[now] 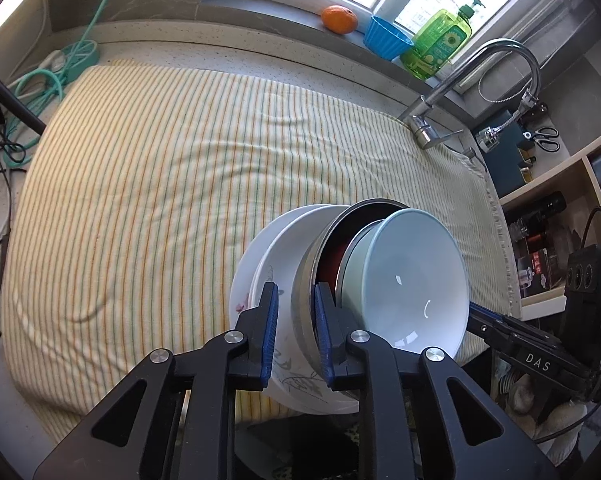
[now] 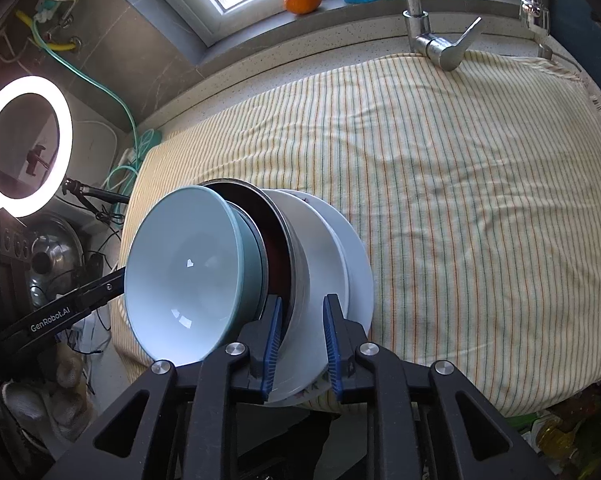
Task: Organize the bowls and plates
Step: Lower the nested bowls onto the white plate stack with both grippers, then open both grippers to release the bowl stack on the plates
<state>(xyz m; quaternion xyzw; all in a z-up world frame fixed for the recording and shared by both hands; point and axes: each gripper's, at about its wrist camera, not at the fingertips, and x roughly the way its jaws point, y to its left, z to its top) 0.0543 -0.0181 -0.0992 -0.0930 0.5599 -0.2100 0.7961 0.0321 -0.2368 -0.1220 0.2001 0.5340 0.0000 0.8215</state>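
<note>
**Left wrist view.** The stack sits right at your fingertips, on the near edge of the striped cloth [image 1: 160, 180] that covers the desk [image 1: 180, 38]. It is made up of a pale blue bowl [image 1: 404, 280] nested in a steel bowl [image 1: 304, 276], and that in turn rests in white flowered dishes [image 1: 256, 256]. Your left claw [image 1: 296, 332] straddles the stack's left-hand rim. One pad is outside the white wall and the other is inside the steel bowl. The jaws stand narrow and the two walls fill nearly all the gap. I cannot tell from here whether the pads are pressing or only resting alongside.

**Right wrist view.** Your right claw [image 2: 302, 336] straddles the opposite rim in the same way, with the inner pad in the steel bowl and the outer pad against the white dishes. The jaws are only slightly apart. A thin dark sliver shows between the inner pad and the steel wall, so this side looks slack rather than clamped. The left claw comes in from beyond the blue bowl.

Both hands are equally near, and the rim runs straight through each pair of jaws. I judge that any pull-away should go back along the fingers, not sideways, or a pad will drag the stack off the cloth's edge.
</note>
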